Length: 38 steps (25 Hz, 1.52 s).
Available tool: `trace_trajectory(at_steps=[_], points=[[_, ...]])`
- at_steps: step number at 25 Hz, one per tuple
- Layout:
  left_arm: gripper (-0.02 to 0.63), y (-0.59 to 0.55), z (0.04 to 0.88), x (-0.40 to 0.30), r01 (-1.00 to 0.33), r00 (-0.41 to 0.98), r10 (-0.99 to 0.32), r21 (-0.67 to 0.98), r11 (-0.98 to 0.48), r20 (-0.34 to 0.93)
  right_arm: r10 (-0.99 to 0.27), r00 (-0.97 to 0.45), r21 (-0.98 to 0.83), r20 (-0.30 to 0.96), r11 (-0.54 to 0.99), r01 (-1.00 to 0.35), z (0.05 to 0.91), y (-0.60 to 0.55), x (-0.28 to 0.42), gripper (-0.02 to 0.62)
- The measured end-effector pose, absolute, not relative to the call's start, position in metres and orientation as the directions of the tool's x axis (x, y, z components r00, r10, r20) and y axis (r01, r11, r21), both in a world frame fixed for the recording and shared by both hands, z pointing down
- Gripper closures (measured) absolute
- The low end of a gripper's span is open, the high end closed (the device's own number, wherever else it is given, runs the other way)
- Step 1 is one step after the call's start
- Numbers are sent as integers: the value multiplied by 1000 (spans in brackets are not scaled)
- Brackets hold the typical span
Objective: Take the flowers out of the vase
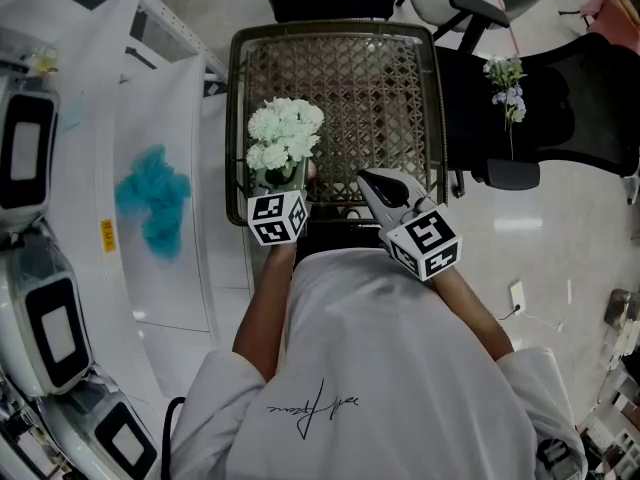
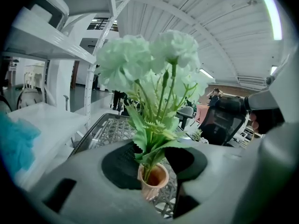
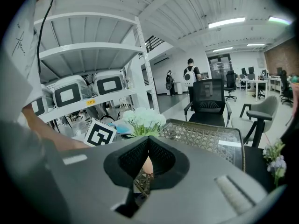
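1. The table (image 1: 237,118) has a dark, rounded metal rim and a top of open woven lattice in a diamond pattern.
2. The flowers (image 1: 285,133) stand at the table's near left corner. They form a tight bunch of pale, ruffled, ball-shaped blooms on thin green stems with pointed, toothed leaves.
3. Their stems sit in the vase (image 2: 153,178), a small round peach-coloured cup with a ribbed wall and a smooth rim, upright on the table's lattice.
4. The left gripper (image 2: 154,162) reaches over the table's near edge with its jaws partly apart, one on each side of the vase. The black, finely textured pad on the left lies against the vase wall. On the other side a thin sliver of lattice shows between vase and pad, so the jaws are not clamped.
5. The right gripper (image 3: 148,148) hovers over the table's near edge, right of the vase. Its black pads are together at the tips with nothing between them.
6. Both grippers have smooth grey shells, and each carries a white cube (image 1: 277,218) with black square markers.
7. Right of the table, a black chair (image 1: 570,118) holds a thin sprig (image 1: 507,83) of small white and pale blue blooms.
8. Left of the table lies a fluffy turquoise clump (image 1: 152,200).
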<state>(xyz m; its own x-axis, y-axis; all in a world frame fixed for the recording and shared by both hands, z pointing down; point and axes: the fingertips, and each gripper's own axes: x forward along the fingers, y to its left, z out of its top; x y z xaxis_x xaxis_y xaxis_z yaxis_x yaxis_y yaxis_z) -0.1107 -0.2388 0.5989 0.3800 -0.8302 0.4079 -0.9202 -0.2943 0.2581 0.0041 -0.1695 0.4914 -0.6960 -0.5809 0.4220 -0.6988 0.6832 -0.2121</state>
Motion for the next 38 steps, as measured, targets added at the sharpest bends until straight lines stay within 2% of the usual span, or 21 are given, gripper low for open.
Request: trace_trajectory(at_steps=[38], points=[[482,-235,570,-123,-909,379,-852,316,-270,361,-567,-721,-220,398,704,-675,486,-170,-14,588]])
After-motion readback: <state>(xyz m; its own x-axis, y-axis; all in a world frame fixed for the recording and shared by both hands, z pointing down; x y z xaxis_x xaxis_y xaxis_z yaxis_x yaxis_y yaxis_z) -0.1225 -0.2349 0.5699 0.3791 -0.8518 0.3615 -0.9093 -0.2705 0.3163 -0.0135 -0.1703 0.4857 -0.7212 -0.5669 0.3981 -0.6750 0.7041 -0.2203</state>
